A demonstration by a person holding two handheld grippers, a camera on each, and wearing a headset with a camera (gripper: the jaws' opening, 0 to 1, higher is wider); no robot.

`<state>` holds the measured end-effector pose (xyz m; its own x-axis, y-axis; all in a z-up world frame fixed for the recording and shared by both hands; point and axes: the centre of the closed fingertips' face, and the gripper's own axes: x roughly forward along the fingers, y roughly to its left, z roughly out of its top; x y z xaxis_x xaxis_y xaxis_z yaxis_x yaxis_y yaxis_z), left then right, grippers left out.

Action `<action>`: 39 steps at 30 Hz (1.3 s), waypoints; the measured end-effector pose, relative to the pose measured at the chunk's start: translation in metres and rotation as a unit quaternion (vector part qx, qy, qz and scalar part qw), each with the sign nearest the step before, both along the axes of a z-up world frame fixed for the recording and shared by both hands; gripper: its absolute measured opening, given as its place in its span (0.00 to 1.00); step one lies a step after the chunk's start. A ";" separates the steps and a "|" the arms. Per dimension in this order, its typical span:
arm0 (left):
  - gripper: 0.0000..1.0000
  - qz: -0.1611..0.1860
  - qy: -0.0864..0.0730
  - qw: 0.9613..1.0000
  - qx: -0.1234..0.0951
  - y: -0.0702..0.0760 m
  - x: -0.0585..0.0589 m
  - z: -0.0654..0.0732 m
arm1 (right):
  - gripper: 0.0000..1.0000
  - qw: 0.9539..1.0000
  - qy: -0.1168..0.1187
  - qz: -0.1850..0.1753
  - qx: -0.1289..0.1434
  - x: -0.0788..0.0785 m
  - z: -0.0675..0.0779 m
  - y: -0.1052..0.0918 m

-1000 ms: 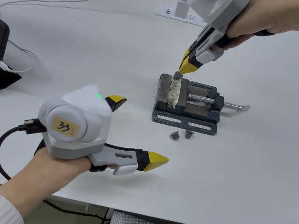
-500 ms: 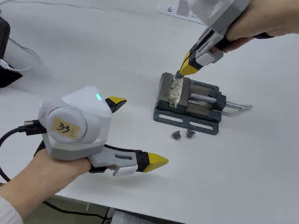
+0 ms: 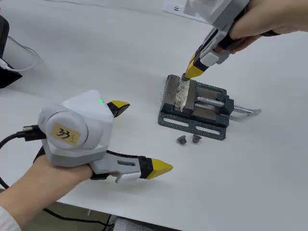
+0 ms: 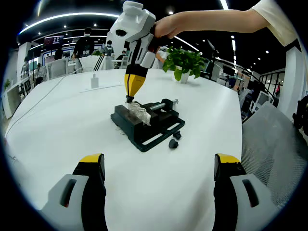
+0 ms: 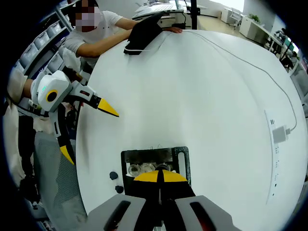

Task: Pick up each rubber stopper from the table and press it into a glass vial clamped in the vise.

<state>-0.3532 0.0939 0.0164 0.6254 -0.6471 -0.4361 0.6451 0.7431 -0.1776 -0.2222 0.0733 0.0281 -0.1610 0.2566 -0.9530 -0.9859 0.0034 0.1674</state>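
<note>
A small dark rubber stopper (image 3: pixel 184 77) sits right at the tip of the right claw (image 3: pixel 187 75), on top of the far vial in a row of clear glass vials (image 3: pixel 179 95). The vials are clamped upright in a dark vise (image 3: pixel 192 122) directly under that claw.

The stopper looks light, soft and grippy, so it is unlikely to slip. It is probably best held by its wider head, leaving the narrower plug end free to go into the vial mouth. The glass is brittle and held rigidly, so the push should probably go straight down and stay gentle. A sideways shove could chip a rim.

The right claw points steeply down. In the right gripper view its yellow tips (image 5: pixel 159 174) are drawn together with no gap showing, pinching the stopper or bearing down on it. The stopper itself is hidden behind them there.

Two loose stoppers (image 3: pixel 181 140) lie on the white table (image 3: pixel 96 57) just in front of the vise, on the near side away from the right claw.

The left claw (image 3: pixel 147 134) hovers well apart from the vise, low over the table, with its jaws spread wide and nothing in them. From it the vise lies straight ahead.
</note>
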 end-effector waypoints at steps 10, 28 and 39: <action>0.94 0.004 0.006 1.000 -0.004 0.000 0.000 -0.004 | 0.00 1.000 0.001 -0.004 -0.019 -0.002 -0.003 0.001; 0.93 0.013 0.007 1.000 -0.012 -0.001 0.005 -0.005 | 0.00 0.997 0.032 -0.034 -0.065 -0.011 -0.001 -0.003; 0.93 0.009 0.008 1.000 -0.011 -0.005 0.005 -0.004 | 0.00 0.998 0.024 -0.015 -0.060 -0.012 -0.001 -0.004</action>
<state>-0.3480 0.0889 0.0124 0.6296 -0.6457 -0.4320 0.6290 0.7501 -0.2045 -0.2340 0.0692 0.0275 -0.2000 0.1462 -0.9688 -0.9761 0.0566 0.2100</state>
